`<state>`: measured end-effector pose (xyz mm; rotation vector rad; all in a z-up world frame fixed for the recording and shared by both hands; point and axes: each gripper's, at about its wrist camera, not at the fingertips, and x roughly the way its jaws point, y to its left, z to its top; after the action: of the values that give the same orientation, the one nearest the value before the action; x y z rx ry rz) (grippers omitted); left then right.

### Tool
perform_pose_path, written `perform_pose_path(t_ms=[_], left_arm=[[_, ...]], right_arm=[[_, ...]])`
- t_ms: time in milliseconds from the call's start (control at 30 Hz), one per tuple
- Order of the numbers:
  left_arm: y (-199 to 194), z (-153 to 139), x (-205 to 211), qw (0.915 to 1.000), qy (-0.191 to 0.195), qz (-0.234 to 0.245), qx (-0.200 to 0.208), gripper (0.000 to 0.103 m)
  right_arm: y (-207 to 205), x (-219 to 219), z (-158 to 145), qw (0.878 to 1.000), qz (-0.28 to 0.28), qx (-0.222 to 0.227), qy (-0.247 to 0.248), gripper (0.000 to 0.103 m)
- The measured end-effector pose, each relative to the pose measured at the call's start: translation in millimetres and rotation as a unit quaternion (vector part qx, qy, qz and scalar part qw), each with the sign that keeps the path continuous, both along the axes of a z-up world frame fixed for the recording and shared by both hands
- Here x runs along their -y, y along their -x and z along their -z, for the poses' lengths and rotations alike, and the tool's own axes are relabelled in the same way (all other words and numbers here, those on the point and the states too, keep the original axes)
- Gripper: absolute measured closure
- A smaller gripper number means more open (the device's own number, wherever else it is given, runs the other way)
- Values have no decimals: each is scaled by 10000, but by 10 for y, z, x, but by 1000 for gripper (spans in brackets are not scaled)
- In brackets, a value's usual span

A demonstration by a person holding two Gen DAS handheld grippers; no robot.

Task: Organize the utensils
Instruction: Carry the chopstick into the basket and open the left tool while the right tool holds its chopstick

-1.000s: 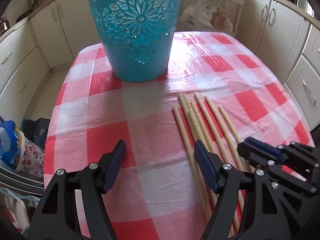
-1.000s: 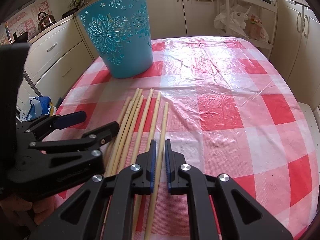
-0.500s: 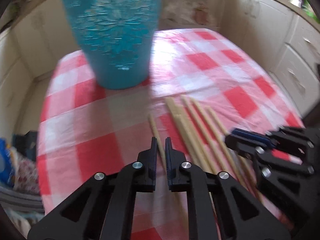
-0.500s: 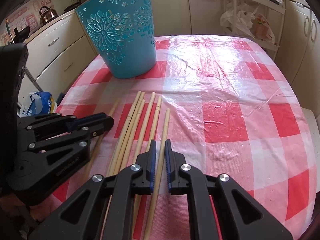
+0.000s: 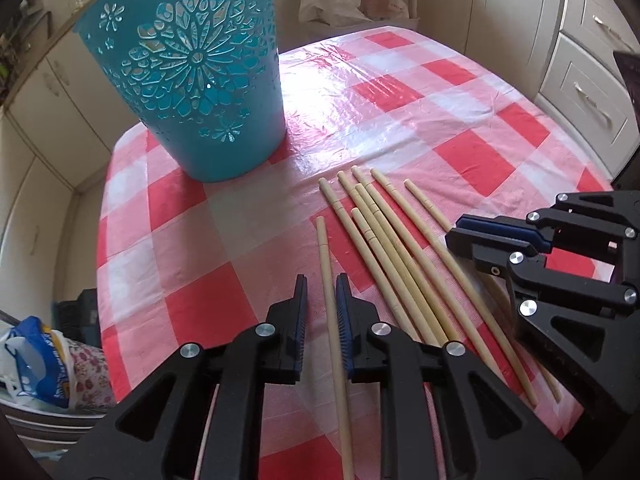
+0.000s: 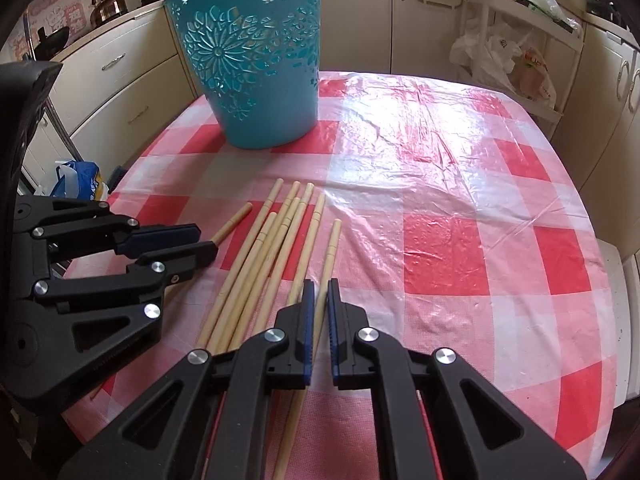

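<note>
A: Two pale wooden chopsticks are clamped. Left hand-held gripper (image 5: 322, 312) is closed on one stick (image 5: 325, 258), set apart from the loose sticks (image 5: 384, 236) on the red-white checked desk (image 5: 472, 160).

B: Right hand-held gripper (image 6: 318, 312) pinches the outermost stick (image 6: 329, 248), tip low over the cloth.

A: Risk: grips sit at the very ends, so sticks may pivot & miss the teal cut-out plastic bin (image 5: 192, 80).

You are working at a table (image 6: 440, 240) under a glossy red-and-white checked cloth, daylight glaring off its far edge. Cream cabinets (image 6: 120, 80) surround you; a kettle (image 6: 107, 7) sits on the left counter.
</note>
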<state>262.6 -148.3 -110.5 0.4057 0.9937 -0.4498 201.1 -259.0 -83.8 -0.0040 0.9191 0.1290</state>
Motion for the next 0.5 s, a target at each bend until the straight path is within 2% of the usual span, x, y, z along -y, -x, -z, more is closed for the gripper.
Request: perform_pose_path(t_ms=[67,133,267,433,500], left_arm=[[24,2,27,10000,16,43,15,97],[62,-5,41,9999,-44,64,96,98],[168,-107,-45,9995,198,44,226,98],[238,-379,-213,9961,732,-64,480,98],[250,-559,-326,9915,1144,-117,609,98]], right_arm=[[13,2,5,10000,-2,62,18,96],[15,49,11,9998,45,71,-165,96],[9,200,36,9966,190,3,-798,97],[16,202,32,9958,211,27,-885,97],[14,205,32,9954,224,26,-930,97]])
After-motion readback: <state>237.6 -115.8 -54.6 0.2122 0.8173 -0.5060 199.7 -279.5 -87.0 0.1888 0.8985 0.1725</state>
